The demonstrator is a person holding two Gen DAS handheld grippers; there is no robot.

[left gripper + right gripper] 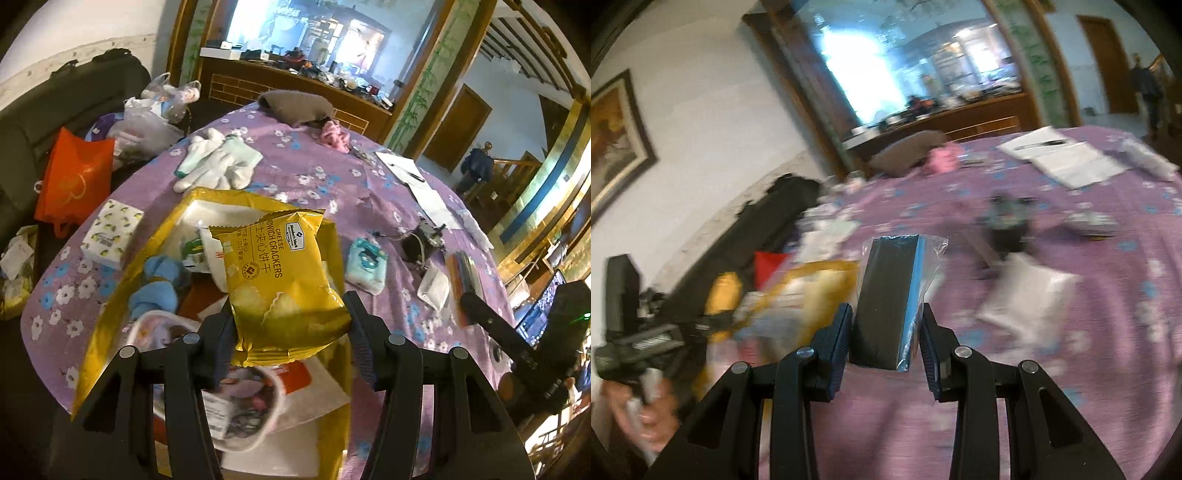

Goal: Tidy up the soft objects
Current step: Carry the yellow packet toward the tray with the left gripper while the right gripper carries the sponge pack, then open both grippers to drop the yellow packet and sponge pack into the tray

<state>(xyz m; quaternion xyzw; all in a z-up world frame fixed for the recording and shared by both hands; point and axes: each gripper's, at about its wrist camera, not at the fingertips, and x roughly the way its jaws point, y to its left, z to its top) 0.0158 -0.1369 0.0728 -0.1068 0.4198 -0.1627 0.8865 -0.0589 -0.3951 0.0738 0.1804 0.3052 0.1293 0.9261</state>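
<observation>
My left gripper (291, 328) is shut on a yellow cheese cracker packet (280, 280), held above an open gold box (162, 229) with blue cloth (155, 291), packets and a round tub inside. My right gripper (886, 332) is shut on a black and blue sponge block in clear wrap (890, 299), lifted over the purple flowered tablecloth (1071, 221). The right wrist view is blurred. White gloves (218, 162), a pink cloth (334, 136) and a brown cloth (295, 105) lie farther back on the table. The right gripper's black body (517, 339) shows at the right edge.
A lemon-print tissue pack (110, 232), a teal wipes pack (367, 266), a small black device (424, 240), white papers (410, 173) and a white pouch (1030, 299) lie on the table. An orange bag (74, 181) and plastic bags sit on a dark sofa. A person stands in the far doorway (476, 166).
</observation>
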